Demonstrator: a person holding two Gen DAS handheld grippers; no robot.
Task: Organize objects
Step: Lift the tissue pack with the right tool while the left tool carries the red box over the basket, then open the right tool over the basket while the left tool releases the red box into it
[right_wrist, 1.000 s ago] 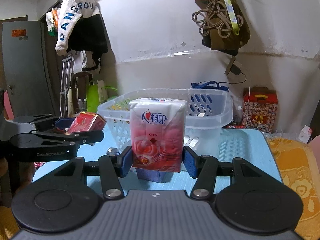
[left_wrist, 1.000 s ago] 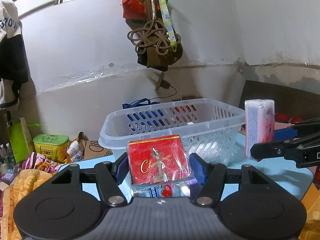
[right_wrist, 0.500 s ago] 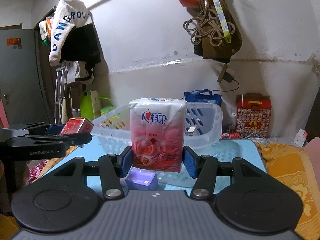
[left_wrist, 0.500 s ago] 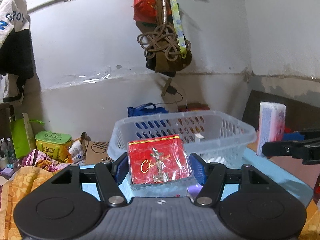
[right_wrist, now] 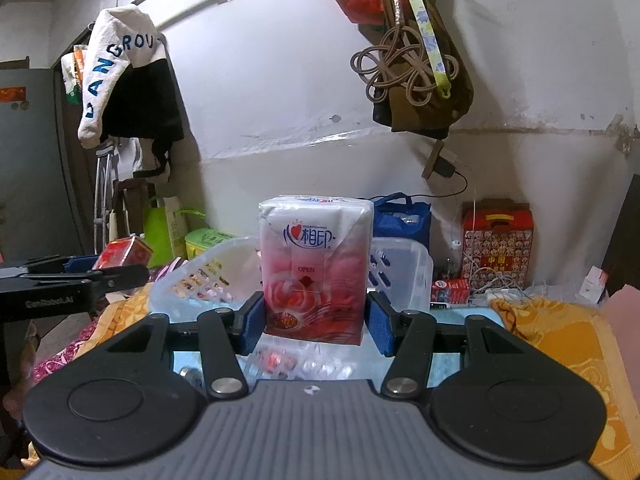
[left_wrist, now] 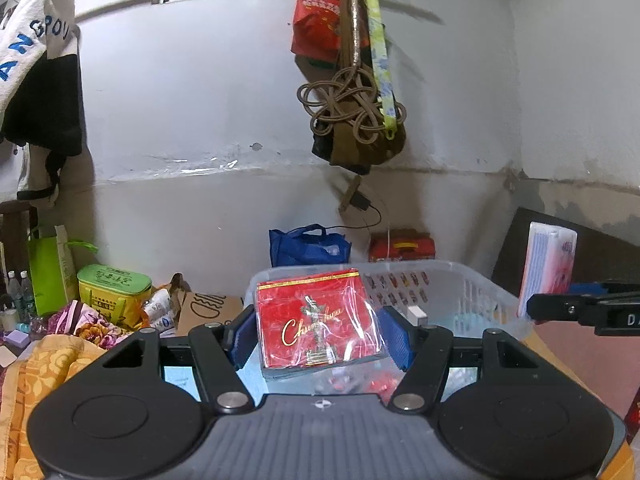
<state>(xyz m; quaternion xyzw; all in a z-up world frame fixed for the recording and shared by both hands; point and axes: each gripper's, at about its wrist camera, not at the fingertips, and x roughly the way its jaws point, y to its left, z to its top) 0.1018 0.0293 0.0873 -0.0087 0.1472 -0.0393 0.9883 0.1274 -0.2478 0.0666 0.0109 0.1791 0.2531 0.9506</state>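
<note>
My left gripper (left_wrist: 318, 334) is shut on a red cigarette pack (left_wrist: 320, 322) in clear wrap, held up in front of the clear plastic basket (left_wrist: 472, 292). My right gripper (right_wrist: 316, 326) is shut on a pink and white tissue pack (right_wrist: 316, 268), held upright above the near side of the basket (right_wrist: 404, 268). The tissue pack (left_wrist: 550, 268) and right gripper show at the right of the left wrist view. The red pack (right_wrist: 124, 252) and left gripper show at the left of the right wrist view. Small wrapped items (right_wrist: 280, 362) lie on the blue table below.
A blue bag (left_wrist: 308, 246) and a red patterned box (right_wrist: 498, 244) stand by the wall behind the basket. A green tin (left_wrist: 114, 290) and clutter lie at the left. Orange cloth (right_wrist: 560, 332) covers the right side. Bags and rope (left_wrist: 352, 120) hang on the wall.
Both grippers have risen and moved toward the basket with their packs still held. The basket now sits lower and closer in both views.
</note>
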